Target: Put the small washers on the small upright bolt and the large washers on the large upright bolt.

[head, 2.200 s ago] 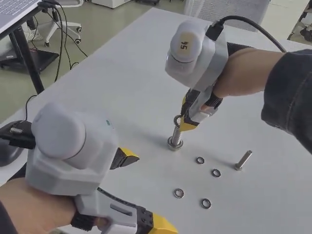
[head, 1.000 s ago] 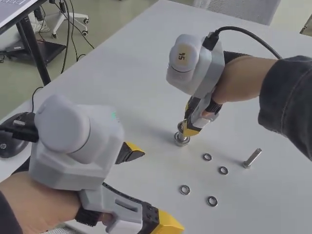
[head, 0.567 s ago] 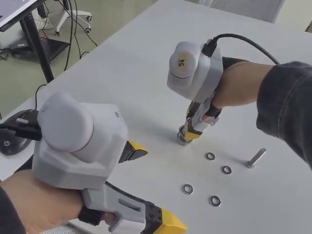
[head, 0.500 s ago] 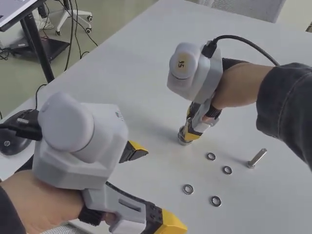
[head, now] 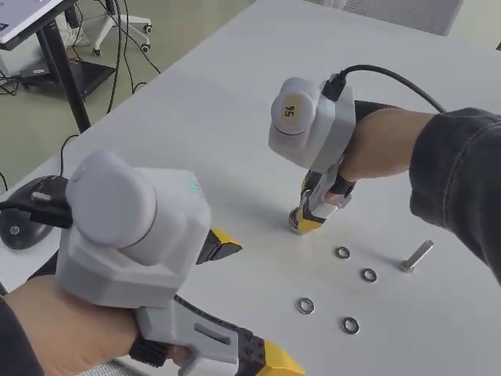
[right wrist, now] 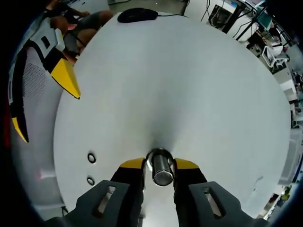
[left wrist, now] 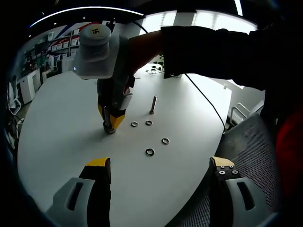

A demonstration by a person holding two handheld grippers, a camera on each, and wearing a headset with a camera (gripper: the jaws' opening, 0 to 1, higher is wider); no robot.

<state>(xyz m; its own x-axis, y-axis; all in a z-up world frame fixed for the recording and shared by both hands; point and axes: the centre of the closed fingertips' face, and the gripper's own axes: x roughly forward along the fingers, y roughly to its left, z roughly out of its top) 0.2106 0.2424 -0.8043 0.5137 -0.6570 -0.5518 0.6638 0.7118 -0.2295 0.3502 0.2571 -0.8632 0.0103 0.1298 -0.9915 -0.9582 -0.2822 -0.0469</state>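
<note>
- Steel and upright on the white table (head: 235, 110), the large bolt (right wrist: 162, 171) stands between the yellow-tipped jaws of the right gripper (head: 304, 222), which points steeply down over it.
- Looking along the right gripper view, the two jaws sit close against either side of the bolt's shaft. Whether they are pinching anything cannot be told.
- Four loose washers (head: 343, 252) lie flat on the table just beside the large bolt, on the side toward the person's right. Two lie nearer the bolt and two nearer the person, and none touches another.
- On the far side of the washers from the large bolt, the small bolt (head: 415, 256) rests with its head on the table, well apart from the gripper. Whether it stands straight or leans cannot be told.
- The person's right hand (head: 380, 145), coming out of a dark sleeve (head: 462, 172), holds the grey body of the right gripper, and a black cable (head: 391, 77) runs off its top.
- The left gripper (left wrist: 160, 163) hovers close to the person, apart from the bolts and washers, with its jaws spread wide over bare table.
- At the table's left edge sits a dark computer mouse (head: 23, 223).
</note>
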